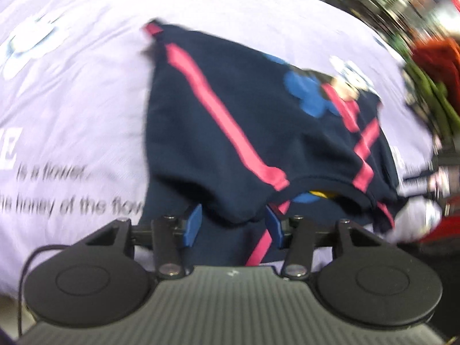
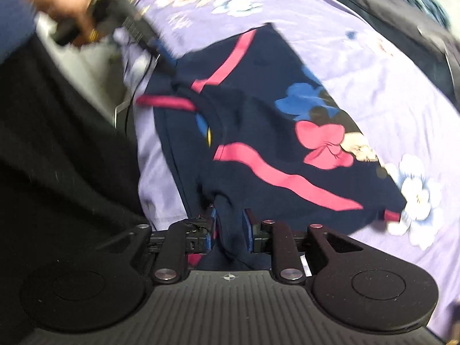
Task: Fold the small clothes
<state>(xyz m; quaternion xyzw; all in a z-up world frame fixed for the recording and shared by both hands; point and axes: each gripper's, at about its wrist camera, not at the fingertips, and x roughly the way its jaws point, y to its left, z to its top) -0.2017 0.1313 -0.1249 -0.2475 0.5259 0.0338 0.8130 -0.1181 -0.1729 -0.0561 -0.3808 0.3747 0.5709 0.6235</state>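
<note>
The navy garment [image 1: 230,120] with pink stripes lies on a lilac sheet [image 1: 72,100] printed with flowers and words, already doubled over on itself, its upper layer's hem running across just in front of both tongs. It stretches away from the tongs toward the far side, the long pink stripe marking its long axis, slanting from the near hem up to the far left corner in the left wrist view.

The left tongs [image 1: 233,224] stand partly open, blue pads clear on either side of a drooping fold of the hem; nothing is gripped. The right tongs [image 2: 228,227] are also partly open, with a ridge of navy cloth rising between the pads, seemingly not pressed.

Both hands sit at the near edge of the garment, the left tongs reaching in at the far left of the right wrist view. Neither looks clearly nearer; any next fold would likely run away from this edge.
</note>
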